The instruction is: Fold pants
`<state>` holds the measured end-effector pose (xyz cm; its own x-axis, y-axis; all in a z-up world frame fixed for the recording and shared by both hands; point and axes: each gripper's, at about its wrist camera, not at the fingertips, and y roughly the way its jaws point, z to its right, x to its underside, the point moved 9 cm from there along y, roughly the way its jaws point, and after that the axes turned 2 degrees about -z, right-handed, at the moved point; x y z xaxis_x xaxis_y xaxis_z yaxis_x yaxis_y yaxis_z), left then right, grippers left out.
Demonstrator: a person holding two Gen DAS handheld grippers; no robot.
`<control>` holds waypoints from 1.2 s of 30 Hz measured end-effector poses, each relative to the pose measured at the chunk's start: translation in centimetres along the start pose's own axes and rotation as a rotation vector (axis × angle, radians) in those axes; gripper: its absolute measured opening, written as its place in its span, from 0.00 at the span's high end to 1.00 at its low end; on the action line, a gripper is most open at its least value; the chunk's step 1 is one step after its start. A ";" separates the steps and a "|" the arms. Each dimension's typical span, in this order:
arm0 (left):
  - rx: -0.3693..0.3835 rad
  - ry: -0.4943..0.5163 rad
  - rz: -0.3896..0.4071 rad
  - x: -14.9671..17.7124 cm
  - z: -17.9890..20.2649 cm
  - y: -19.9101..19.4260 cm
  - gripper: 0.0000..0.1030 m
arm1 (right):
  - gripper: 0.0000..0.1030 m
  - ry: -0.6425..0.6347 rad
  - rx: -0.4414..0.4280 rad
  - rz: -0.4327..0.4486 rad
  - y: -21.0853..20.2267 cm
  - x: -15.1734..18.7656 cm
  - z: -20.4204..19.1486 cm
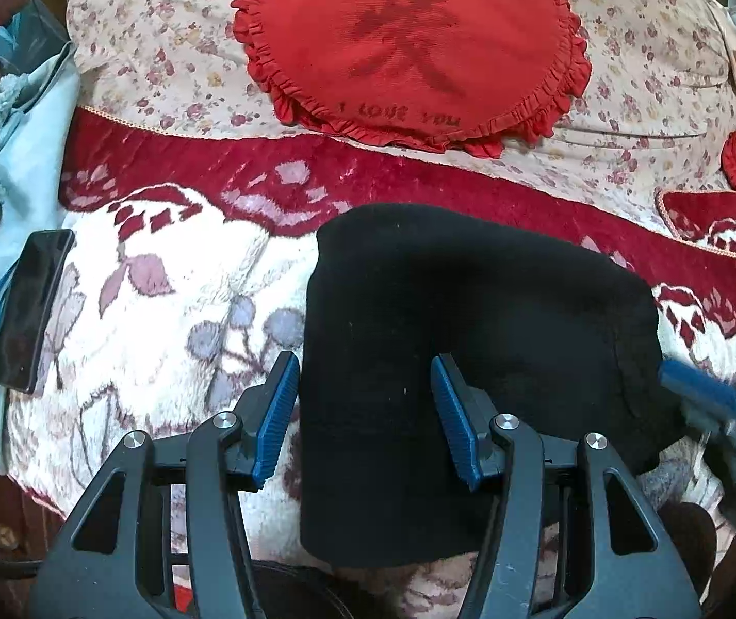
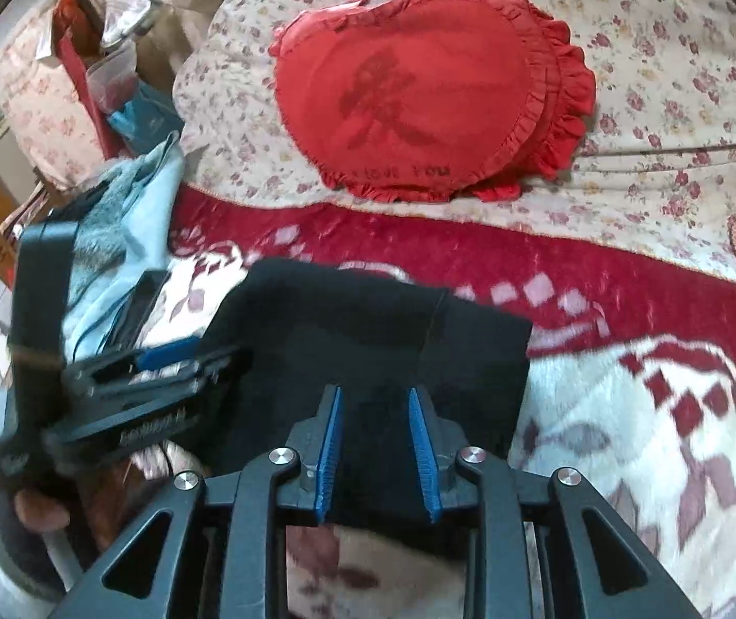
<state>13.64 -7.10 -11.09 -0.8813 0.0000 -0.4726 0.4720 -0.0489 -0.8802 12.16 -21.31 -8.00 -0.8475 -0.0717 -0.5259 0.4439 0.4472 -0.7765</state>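
Pants (image 1: 471,320) beneath both parted tongs (image 1: 365,418).

Bright, soft daylight, perhaps from the left; fisheye-bent edges; right view smeared with motion blur.

pants (image 1: 471,320) on blanket (image 1: 172,309), pillow (image 1: 409,46) behind.

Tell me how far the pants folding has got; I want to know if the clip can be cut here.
Done: the black pants lie as a compact folded block on the blanket. In hand: nothing; left gripper and right gripper stand open over them. Left: perhaps one last fold or smoothing.
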 end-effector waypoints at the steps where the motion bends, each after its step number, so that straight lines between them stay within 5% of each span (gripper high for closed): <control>1: 0.000 -0.001 0.000 0.1 0.0 0.0 0.49 | 0.74 -0.002 0.005 -0.015 0.2 0.6 0.1; 4: 0.002 -0.003 -0.004 0.4 0.1 -0.1 0.49 | 0.72 0.011 0.016 -0.091 1.9 3.2 0.8; 12: 0.013 -0.008 -0.014 1.1 0.0 -0.7 0.49 | 0.70 0.010 -0.002 -0.069 0.6 3.1 0.5; 16: 0.064 -0.034 -0.017 1.4 -0.4 -1.2 0.49 | 0.54 0.080 -0.015 -0.012 -1.0 2.3 2.4; 24: 0.202 -0.156 -0.061 1.8 -1.2 -0.7 0.49 | 0.52 0.238 -0.055 -0.032 0.2 1.9 6.3; 36: 0.290 -0.236 -0.097 1.5 -1.3 2.1 0.24 | 0.42 0.365 -0.200 -0.077 4.3 1.3 7.1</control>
<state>13.37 -5.87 -13.74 -0.9184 -0.2101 -0.3352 0.3901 -0.3409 -0.8553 14.99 -25.82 -14.48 -0.9394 0.1928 -0.2833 0.3404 0.6196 -0.7073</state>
